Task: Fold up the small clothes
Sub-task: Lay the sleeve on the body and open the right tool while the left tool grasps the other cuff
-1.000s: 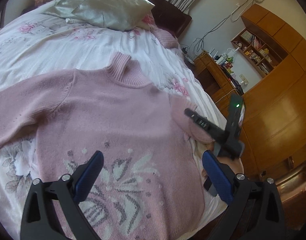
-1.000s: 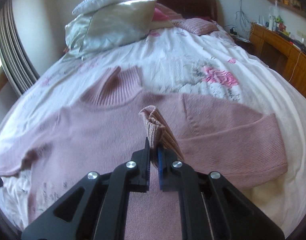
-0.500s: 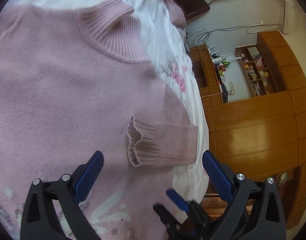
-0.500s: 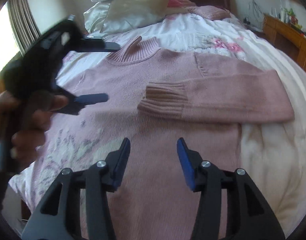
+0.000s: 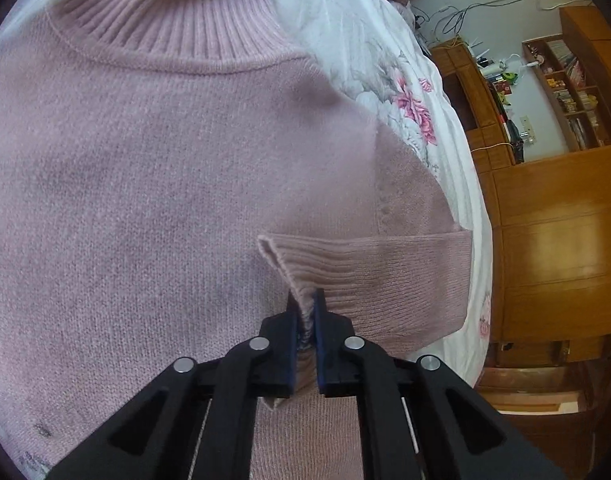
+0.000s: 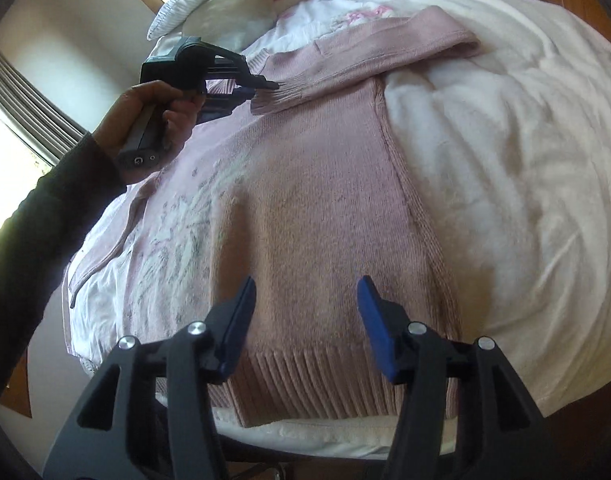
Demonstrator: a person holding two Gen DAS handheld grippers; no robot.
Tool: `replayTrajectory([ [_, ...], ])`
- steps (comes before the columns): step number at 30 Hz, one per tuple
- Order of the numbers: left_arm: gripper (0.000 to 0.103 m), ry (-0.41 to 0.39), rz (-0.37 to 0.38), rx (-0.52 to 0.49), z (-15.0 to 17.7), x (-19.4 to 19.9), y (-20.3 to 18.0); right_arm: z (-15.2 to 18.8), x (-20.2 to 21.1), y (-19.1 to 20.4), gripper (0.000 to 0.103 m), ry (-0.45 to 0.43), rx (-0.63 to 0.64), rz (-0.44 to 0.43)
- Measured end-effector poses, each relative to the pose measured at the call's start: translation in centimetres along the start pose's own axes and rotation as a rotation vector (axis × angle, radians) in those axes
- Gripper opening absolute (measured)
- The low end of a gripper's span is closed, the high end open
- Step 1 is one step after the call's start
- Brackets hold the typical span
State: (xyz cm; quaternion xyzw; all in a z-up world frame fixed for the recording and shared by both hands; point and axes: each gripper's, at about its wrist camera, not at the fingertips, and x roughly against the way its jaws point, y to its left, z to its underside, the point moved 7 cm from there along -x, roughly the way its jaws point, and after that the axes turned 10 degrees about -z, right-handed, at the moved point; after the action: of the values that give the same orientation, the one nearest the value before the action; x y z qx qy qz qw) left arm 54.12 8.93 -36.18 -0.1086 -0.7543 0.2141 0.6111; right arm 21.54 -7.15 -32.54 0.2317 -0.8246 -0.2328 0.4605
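Note:
A pink knit sweater with a ribbed collar lies flat on the bed, its right sleeve folded across the chest. My left gripper is shut on the ribbed cuff of that sleeve, lifting its edge a little. In the right wrist view the same left gripper pinches the cuff, held by a hand in a dark sleeve. My right gripper stands open above the lower body of the sweater, close to its ribbed hem, with nothing between its fingers.
A white floral bedspread covers the bed right of the sweater. Pillows lie at the head. Wooden cabinets and shelves stand beyond the bed's right edge. The bed's front edge runs just below the hem.
My left gripper went from open to shut on the sleeve cuff. My right gripper, open since letting go of the cuff, has drawn back down to the hem.

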Motion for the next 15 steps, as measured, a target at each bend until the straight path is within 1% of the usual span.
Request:
replayTrajectory([
  [2,0.006,-0.002,0.004,-0.037,0.0,1.3,-0.9,0.5,0.4,0.3,0.054,-0.002,-0.001,-0.008],
  [4,0.005,-0.023,0.006,-0.073,-0.4,3.5,-2.1,0.8,0.7,0.5,0.054,-0.007,0.001,-0.014],
  [5,0.005,-0.037,0.018,-0.091,-0.7,5.0,-2.8,0.8,0.8,0.5,0.054,-0.008,0.000,-0.016],
  [7,0.005,-0.078,0.036,-0.128,-1.6,8.5,-4.1,0.9,1.1,0.7,0.054,-0.016,-0.010,-0.019],
  [10,0.005,-0.158,0.050,-0.167,-3.1,14.8,-5.4,1.0,1.1,0.9,0.054,-0.018,-0.021,-0.027],
  [13,0.005,-0.231,0.040,-0.182,-4.8,20.5,-5.5,1.4,1.1,1.2,0.054,-0.010,-0.028,-0.036],
  [15,0.005,-0.264,0.024,-0.172,-6.0,23.2,-4.9,1.7,1.0,1.3,0.054,-0.007,-0.030,-0.038],
])
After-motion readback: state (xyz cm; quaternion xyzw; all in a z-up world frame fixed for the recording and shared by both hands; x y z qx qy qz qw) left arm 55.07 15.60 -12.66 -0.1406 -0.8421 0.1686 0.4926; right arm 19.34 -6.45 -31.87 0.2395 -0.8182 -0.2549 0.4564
